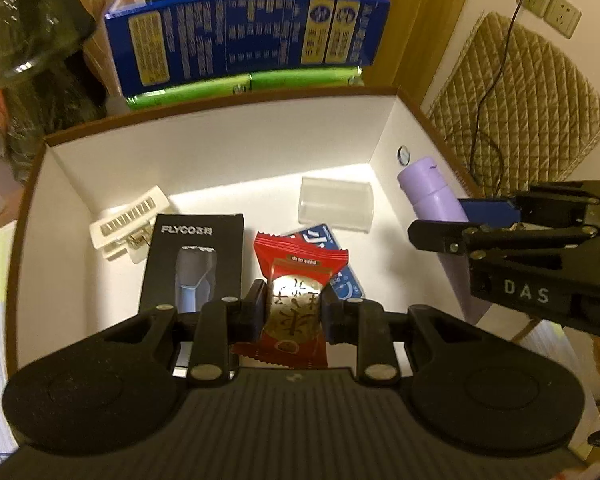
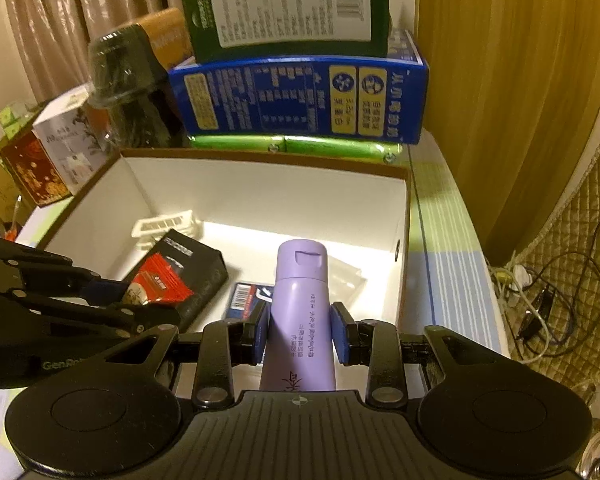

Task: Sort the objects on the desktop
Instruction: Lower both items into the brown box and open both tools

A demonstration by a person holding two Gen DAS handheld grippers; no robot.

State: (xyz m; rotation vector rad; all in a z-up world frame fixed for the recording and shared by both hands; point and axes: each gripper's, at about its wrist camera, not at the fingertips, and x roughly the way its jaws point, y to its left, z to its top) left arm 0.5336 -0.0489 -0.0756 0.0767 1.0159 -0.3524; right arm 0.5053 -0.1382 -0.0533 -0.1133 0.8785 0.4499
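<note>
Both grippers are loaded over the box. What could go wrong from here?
The left gripper pinches only the crinkly red snack packet, which may slip. The purple bottle in the right gripper could drop onto the clear plastic case or blue card. The grippers could also collide.

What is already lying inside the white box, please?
On the white box's floor lie a white hair clip, a black FLYCO package, a clear plastic case and a blue card. The held red snack packet covers most of the card.
</note>
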